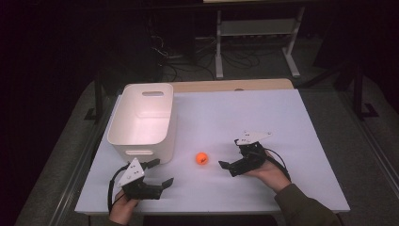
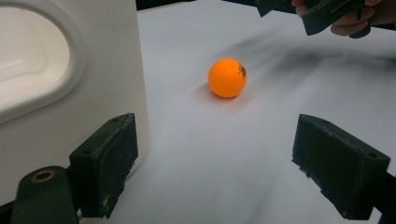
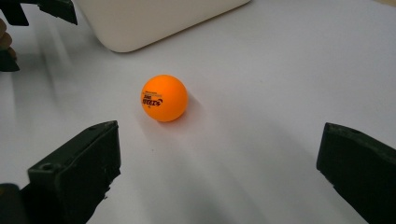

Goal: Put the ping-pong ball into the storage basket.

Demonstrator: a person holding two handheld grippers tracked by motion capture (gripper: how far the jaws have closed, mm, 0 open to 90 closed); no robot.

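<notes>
An orange ping-pong ball (image 1: 201, 158) (image 2: 227, 77) (image 3: 164, 98) with dark print lies on the white table (image 1: 263, 122), just right of the near corner of a white handled bin (image 1: 141, 117) (image 2: 70, 93) (image 3: 159, 18). My left gripper (image 1: 162, 172) (image 2: 217, 144) is open near the front edge, its jaws pointing right toward the ball, one jaw close to the bin's wall. My right gripper (image 1: 229, 153) (image 3: 219, 154) is open to the ball's right and points left at it. Neither touches the ball, which rests a short way ahead of both pairs of jaws.
The bin looks empty inside. A wooden strip (image 1: 235, 85) runs along the table's far edge. Beyond it, on the dark floor, are a white desk frame (image 1: 256, 42) and cables (image 1: 179, 59). In the left gripper view the right gripper (image 2: 322, 11) and its hand appear top right.
</notes>
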